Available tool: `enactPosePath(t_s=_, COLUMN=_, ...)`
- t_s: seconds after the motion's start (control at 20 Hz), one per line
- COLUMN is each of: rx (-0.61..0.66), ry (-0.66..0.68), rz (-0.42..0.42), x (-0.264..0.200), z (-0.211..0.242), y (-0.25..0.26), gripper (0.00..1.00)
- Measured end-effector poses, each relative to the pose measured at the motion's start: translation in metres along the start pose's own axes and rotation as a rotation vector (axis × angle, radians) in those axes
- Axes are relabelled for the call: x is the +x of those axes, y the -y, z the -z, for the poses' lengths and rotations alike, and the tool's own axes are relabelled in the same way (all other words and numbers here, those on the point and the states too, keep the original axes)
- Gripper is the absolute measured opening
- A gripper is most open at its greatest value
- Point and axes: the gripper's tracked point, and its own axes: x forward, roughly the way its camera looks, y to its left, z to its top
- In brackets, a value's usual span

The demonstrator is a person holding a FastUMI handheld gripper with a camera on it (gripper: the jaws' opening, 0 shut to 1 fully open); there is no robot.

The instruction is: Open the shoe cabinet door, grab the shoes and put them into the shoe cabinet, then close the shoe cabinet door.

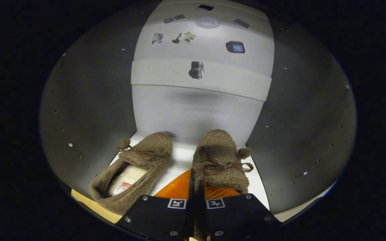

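We're setting the right slipper on the cabinet shelf, toe near the back wall, w/ the left slipper beside it, slightly apart. Gripper is looking pinched nearly shut on the right slipper's inner edge, prob. the collar. Risk: letting go carelessly could drag it out or tip it.

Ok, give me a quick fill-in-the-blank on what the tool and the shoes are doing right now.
1. The tool is shut on the heel edge of the ____ shoe.
2. Both fuzzy brown shoes sit on the cabinet's white ____.
3. Each shoe carries a brown ____ on top.
4. The left shoe stands ____ from the tool's fingers.

Missing words: right; shelf; bow; apart
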Motion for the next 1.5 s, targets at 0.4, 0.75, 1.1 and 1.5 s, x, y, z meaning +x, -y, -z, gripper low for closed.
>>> enactPosePath(t_s=0.4, rx=0.07, ry=-0.059, rz=0.008, x=0.027, z=0.01, y=0.002, gripper=0.07)
enactPosePath(t_s=0.75, rx=0.043, ry=-0.027, rz=0.034, x=0.011, z=0.008, y=0.004, gripper=0.25)
enactPosePath(t_s=1.1, rx=0.031, ry=0.033, rz=0.037, x=-0.027, z=-0.002, y=0.008, gripper=0.3)
enactPosePath(t_s=1.5, rx=0.038, ry=0.14, rz=0.059, x=-0.086, z=-0.019, y=0.02, gripper=0.31)
